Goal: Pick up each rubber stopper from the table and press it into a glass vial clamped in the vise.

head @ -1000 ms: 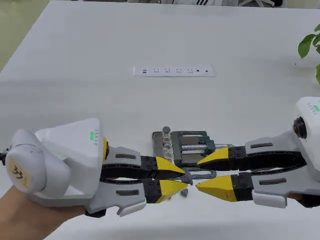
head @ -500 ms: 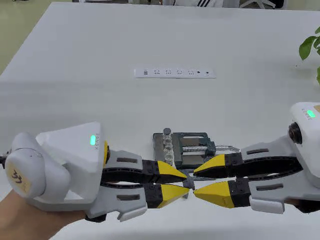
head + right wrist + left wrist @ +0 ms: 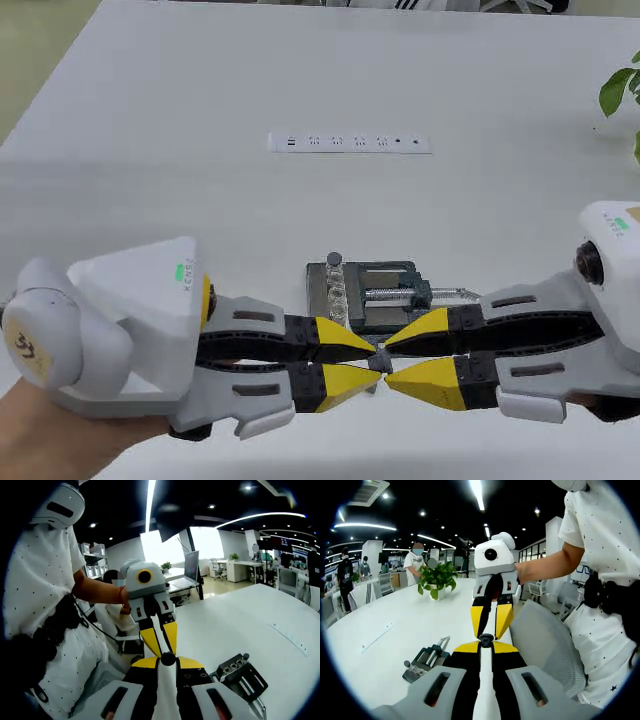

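**Claws meet tip to tip on one stopper**

The left claw (image 3: pixel 375 362) reached in from the left and the right claw (image 3: pixel 388 364) from the right, their yellow tips meeting over the near part of the bench (image 3: pixel 200 180). Between the tips sat a small dark rubber stopper (image 3: pixel 380 360), lifted off the bench. Both claws were closed down almost fully, each pair of jaws pinching to a point on the stopper. We could not tell which one carried it.

The vise (image 3: pixel 385 295) stood just beyond the tips, on the far side. The glass vials (image 3: pixel 337 295) lined its left end, in a row running near to far. The farthest carried a dark top, probably a stopper already seated. From the held stopper, the vials lay far and slightly left. We judged the left claw the nearer to them.
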Available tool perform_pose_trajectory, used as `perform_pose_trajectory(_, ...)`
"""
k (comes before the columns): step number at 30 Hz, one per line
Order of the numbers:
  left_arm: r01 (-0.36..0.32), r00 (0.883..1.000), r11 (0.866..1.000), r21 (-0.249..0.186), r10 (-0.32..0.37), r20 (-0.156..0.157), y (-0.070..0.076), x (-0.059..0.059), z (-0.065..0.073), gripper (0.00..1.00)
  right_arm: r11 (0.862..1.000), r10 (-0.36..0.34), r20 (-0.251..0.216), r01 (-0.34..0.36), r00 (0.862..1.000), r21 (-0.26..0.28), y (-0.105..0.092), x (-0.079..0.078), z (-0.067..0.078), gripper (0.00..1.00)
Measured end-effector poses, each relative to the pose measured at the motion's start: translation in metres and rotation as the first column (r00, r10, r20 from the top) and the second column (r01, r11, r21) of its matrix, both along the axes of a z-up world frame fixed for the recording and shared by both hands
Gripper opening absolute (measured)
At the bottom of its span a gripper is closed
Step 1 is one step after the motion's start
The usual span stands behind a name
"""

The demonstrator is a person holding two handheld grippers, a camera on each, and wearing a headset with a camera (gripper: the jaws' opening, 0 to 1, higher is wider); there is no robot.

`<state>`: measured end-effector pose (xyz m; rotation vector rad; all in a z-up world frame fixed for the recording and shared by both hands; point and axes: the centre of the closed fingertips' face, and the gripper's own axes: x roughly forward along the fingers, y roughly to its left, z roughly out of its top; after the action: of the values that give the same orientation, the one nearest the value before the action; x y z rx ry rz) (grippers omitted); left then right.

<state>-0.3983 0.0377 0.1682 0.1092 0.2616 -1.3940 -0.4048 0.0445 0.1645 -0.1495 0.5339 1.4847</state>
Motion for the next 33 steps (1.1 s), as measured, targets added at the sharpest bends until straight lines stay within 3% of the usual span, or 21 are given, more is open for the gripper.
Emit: perform_pose_trajectory(33, 0.048, 0.998, 0.999, -0.018, -0.049, -0.033, -0.0028, -0.0058, 0.0029, 0.04, 0.999, 0.007, -0.051, -0.006, 0.999, 0.036, -0.0017, -0.0062, 0.0050, 0.06)
